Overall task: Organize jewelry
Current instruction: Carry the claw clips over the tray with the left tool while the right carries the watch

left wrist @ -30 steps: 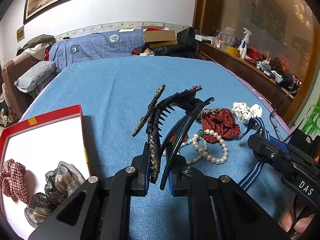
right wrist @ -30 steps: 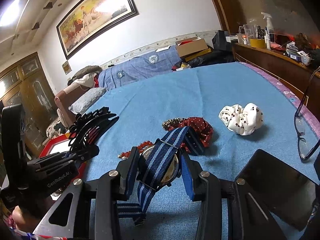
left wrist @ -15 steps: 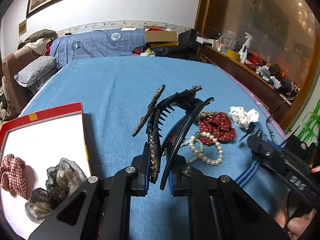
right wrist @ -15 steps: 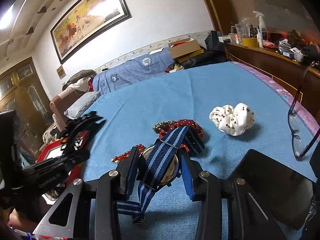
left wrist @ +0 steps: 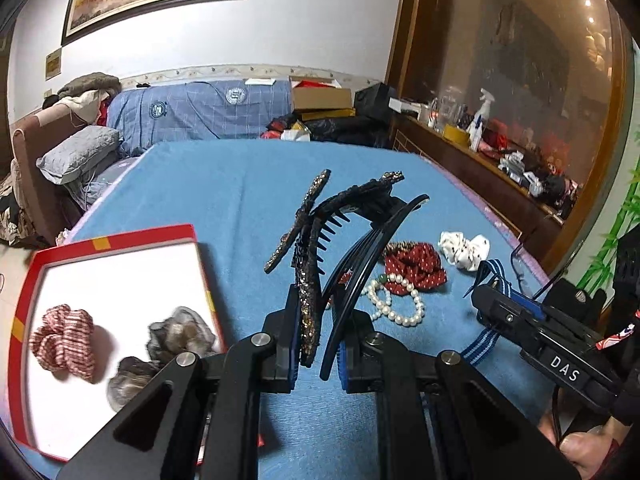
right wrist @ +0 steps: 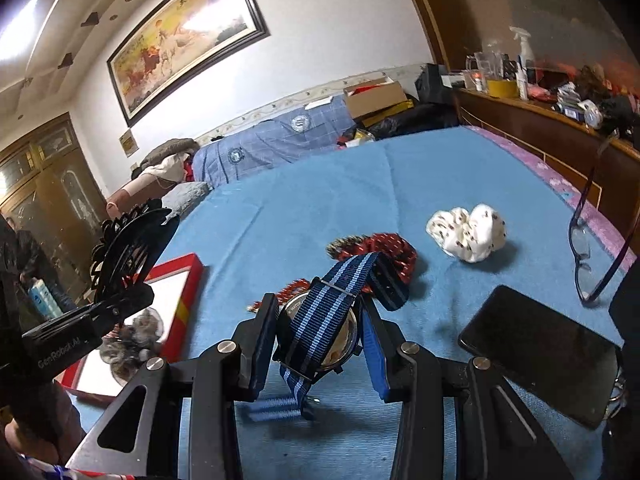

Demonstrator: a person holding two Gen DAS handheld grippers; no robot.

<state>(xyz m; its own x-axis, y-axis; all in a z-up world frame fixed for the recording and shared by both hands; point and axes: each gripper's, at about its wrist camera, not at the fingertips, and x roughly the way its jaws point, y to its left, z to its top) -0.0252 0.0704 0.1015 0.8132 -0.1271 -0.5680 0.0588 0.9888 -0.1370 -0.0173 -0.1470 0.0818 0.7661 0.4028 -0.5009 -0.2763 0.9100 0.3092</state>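
Blue bedspread (left wrist: 224, 184), left hand-held gripper (left wrist: 318, 344) tilted down clamping hair clips (left wrist: 340, 232)

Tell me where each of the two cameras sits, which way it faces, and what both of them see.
Left wrist: sits on the left tool, looks forward and down over the blue bedspread to the far wall; shows its fingers shut on a black hair clip, plus the right tool and a fingertip lower right.
Right wrist: sits on the right tool, faces the same way; shows its fingers shut on a striped-strap watch, plus the left tool.
Shared: red box, red scrunchie, white scrunchie.
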